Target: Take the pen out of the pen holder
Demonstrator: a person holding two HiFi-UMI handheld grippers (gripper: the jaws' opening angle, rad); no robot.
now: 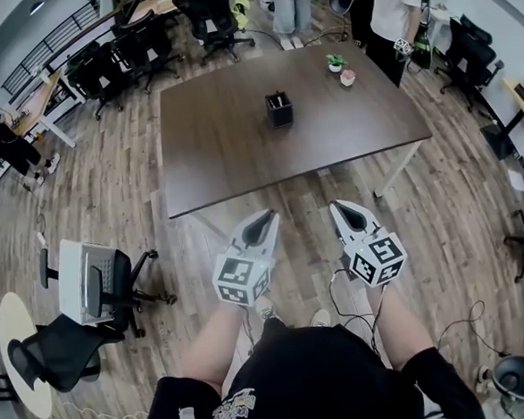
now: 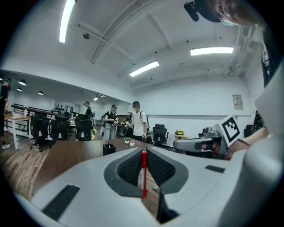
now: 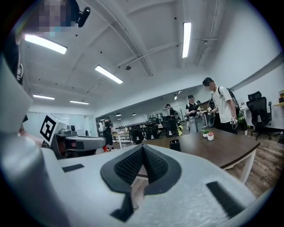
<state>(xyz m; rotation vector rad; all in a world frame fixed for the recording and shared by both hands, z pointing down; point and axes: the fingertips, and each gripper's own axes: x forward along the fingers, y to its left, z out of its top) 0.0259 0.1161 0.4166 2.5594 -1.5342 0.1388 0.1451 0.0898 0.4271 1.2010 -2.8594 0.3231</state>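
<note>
Left gripper (image 1: 265, 220): in the left gripper view its jaws are pressed onto a pen (image 2: 144, 172), which stands upright between the ribbed pads, red at the top and bottom and white in the middle. In the head view the pen itself cannot be made out at that claw's tip. Right gripper (image 1: 344, 209): in the right gripper view the jaws are pressed together, pad against pad, with nothing between them. Both grippers are held side by side and near each other in front of the person, over the wooden floor (image 1: 109, 197), short of the near edge of the table (image 1: 231, 152) and clear of it. The pen holder (image 1: 279, 110), a small black square container, stands upright near the middle of the dark brown table, well apart from both grippers; whether anything is in it cannot be told. It shows in the left gripper view to the left of the jaws (image 2: 108, 148) and in the right gripper view just right of the jaw tips (image 3: 175, 145). Two small pots sit toward the far right of the table: a plant (image 1: 335, 62) and, just beside it, a pinkish pot (image 1: 348, 77). A standing person (image 1: 395, 7) is at the table's far right corner. Black office chairs (image 1: 135, 52) stand beyond the far left edge.
</note>
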